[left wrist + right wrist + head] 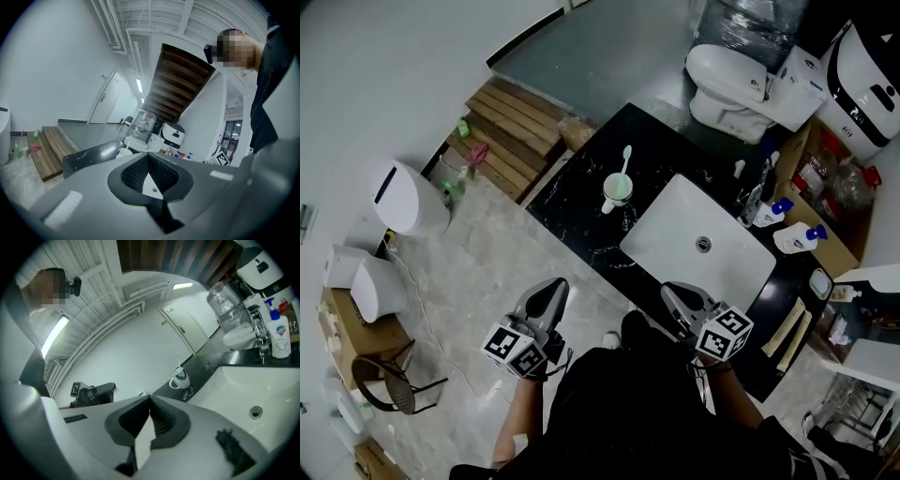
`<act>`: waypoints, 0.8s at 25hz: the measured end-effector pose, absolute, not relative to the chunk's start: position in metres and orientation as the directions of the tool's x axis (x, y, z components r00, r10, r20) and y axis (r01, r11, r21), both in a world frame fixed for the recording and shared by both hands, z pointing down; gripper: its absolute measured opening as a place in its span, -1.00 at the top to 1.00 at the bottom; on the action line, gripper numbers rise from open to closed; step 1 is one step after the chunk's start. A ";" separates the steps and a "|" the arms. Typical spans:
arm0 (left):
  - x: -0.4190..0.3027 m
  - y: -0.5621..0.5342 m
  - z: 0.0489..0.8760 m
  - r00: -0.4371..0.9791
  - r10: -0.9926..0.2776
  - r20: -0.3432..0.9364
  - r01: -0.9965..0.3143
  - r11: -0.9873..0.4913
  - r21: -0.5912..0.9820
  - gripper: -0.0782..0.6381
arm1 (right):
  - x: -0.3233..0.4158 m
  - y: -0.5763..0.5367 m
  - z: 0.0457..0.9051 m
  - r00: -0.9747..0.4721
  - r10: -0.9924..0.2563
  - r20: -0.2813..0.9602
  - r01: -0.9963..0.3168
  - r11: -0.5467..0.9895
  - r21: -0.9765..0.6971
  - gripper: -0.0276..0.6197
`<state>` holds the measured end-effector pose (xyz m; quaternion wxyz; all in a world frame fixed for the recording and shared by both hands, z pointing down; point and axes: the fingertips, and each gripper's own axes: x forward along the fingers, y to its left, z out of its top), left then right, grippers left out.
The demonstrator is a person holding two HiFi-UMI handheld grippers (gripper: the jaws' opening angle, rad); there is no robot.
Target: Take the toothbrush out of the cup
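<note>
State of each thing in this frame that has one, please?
toothbrush: standing in the cup.
cup: upright on the counter.
left gripper: shut, empty.
right gripper: shut, empty.
toilet: lid down.
sink: nothing in the basin.

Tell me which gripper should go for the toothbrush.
Right, narrowly: the right gripper faces the toothbrush and cup unobstructed; the left gripper sees the cup half hidden. Both are shut, empty.

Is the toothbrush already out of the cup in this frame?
No, the toothbrush stands upright in the white cup on the black counter beside the sink.
</note>
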<state>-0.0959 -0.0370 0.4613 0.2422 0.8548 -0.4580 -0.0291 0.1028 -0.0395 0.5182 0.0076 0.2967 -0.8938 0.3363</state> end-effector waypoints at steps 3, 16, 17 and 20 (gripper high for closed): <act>-0.093 -0.052 0.455 0.569 -0.807 0.158 -0.768 -0.452 0.455 0.76 | 0.105 -0.053 0.520 -0.830 -0.514 0.216 -0.528 0.598 -0.603 0.87; -0.097 -0.088 0.460 0.551 -0.807 0.212 -0.806 -0.449 0.387 0.76 | 0.093 -0.116 0.530 -0.852 -0.465 0.243 -0.510 0.629 -0.587 0.87; -0.099 -0.092 0.460 0.556 -0.805 0.207 -0.801 -0.451 0.393 0.76 | 0.089 -0.121 0.530 -0.849 -0.466 0.249 -0.516 0.630 -0.581 0.87; -0.105 -0.105 0.461 0.577 -0.794 0.192 -0.779 -0.465 0.420 0.76 | 0.078 -0.136 0.530 -0.842 -0.468 0.267 -0.531 0.635 -0.561 0.87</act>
